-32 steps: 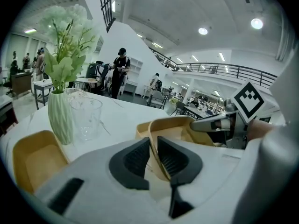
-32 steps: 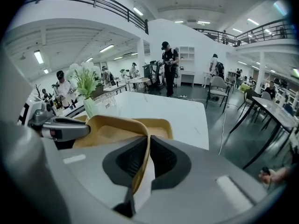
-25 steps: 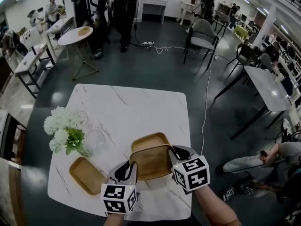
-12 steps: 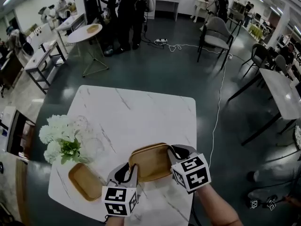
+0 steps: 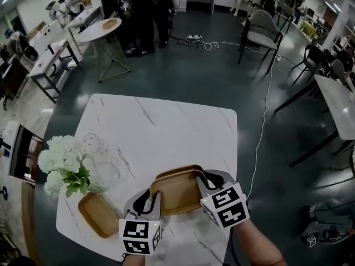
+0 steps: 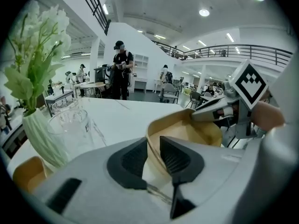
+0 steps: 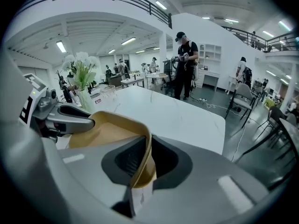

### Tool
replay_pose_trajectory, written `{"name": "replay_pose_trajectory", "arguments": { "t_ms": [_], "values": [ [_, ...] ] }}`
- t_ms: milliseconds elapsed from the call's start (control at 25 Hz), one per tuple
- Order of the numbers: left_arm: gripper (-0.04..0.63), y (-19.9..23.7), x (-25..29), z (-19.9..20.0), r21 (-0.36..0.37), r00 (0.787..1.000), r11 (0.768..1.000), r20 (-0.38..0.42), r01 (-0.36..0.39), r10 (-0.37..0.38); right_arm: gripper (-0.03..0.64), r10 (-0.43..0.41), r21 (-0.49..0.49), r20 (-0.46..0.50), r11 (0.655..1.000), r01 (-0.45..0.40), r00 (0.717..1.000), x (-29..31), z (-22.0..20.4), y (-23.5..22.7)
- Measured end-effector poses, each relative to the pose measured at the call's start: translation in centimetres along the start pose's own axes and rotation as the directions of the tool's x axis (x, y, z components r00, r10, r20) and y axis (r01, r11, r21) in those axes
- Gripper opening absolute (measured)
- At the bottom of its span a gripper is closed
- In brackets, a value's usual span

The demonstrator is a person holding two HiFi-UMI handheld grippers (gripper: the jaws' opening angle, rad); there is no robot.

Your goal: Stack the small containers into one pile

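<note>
At the table's [image 5: 166,126] near edge the wooden tray [image 5: 178,195] is laid upon a second tray [image 5: 176,171]. Its rim is seen between the jaws of left gripper [image 6: 153,149] and right gripper [image 7: 148,157] (both pairs have just been opening, no pad pressing).

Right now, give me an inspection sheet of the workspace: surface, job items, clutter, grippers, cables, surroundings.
Surface: white marble table.
Job's things: top tray sits between both grippers, over a second tray whose rim shows behind it; third tray lies apart, near left.
Clutter: flower vase, glasses beside it.
Grippers: left gripper and right gripper each have the top tray's rim between their jaws; both pairs have just been opening.
Cables: white cable on the floor right of the table, toward a power strip.
Surroundings: chair, round table, people beyond.
</note>
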State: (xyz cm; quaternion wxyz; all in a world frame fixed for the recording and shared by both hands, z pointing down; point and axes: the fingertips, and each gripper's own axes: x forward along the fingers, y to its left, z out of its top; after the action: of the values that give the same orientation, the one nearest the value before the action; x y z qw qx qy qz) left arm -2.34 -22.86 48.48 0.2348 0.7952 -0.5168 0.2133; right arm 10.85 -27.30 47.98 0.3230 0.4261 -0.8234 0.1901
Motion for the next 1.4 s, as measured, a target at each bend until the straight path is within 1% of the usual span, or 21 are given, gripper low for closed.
{"name": "replay_pose_trajectory", "arguments": {
  "t_ms": [440, 520, 600, 720, 880, 1040, 1160, 1280, 1400],
  "values": [
    [0.077, 0.1, 1.3, 0.7, 0.023, 1.000, 1.000, 0.000, -0.001, 0.001, 0.044, -0.031, -0.029, 0.009, 0.999, 0.031, 0.999, 0.5, 0.2, -0.6],
    [0.064, 0.0, 1.2, 1.1, 0.022, 1.000, 1.000, 0.000, 0.008, -0.008, 0.030, -0.018, -0.016, 0.010, 1.000, 0.018, 1.000, 0.3, 0.3, -0.7],
    [0.025, -0.2, 1.1, 1.7, 0.029, 1.000, 0.999, 0.003, 0.015, -0.016, 0.017, -0.004, -0.001, 0.003, 1.000, 0.004, 1.000, 0.1, 0.4, -0.7],
    [0.026, -0.5, 1.2, 2.3, 0.042, 1.000, 0.999, -0.004, 0.027, -0.027, 0.015, -0.005, 0.006, -0.003, 1.000, 0.005, 1.000, -0.1, 0.6, -1.2],
    [0.028, -0.9, 1.4, 3.2, 0.051, 0.999, 0.997, 0.001, 0.050, -0.050, 0.015, 0.003, 0.052, -0.003, 0.999, -0.003, 1.000, -0.5, 0.8, -1.8],
    [0.028, -1.2, 2.2, 4.3, 0.083, 0.998, 0.994, -0.002, 0.066, -0.066, 0.015, -0.028, 0.071, -0.009, 0.997, 0.029, 1.000, -0.7, 1.2, -2.8],
    [0.028, -1.0, 3.1, 4.3, 0.096, 0.998, 0.993, -0.022, 0.064, -0.062, 0.015, -0.041, 0.082, -0.027, 0.996, 0.043, 0.999, -0.2, 1.0, -3.3],
    [0.029, -0.7, 3.7, 4.2, 0.097, 0.998, 0.993, -0.031, 0.063, -0.060, 0.017, -0.036, 0.091, -0.032, 0.995, 0.039, 0.999, 0.4, 0.7, -3.4],
    [0.026, -0.4, 4.3, 3.7, 0.112, 0.998, 0.992, -0.047, 0.055, -0.050, 0.021, -0.052, 0.076, -0.032, 0.996, 0.054, 0.998, 1.0, 0.3, -3.6]
  ]
}}
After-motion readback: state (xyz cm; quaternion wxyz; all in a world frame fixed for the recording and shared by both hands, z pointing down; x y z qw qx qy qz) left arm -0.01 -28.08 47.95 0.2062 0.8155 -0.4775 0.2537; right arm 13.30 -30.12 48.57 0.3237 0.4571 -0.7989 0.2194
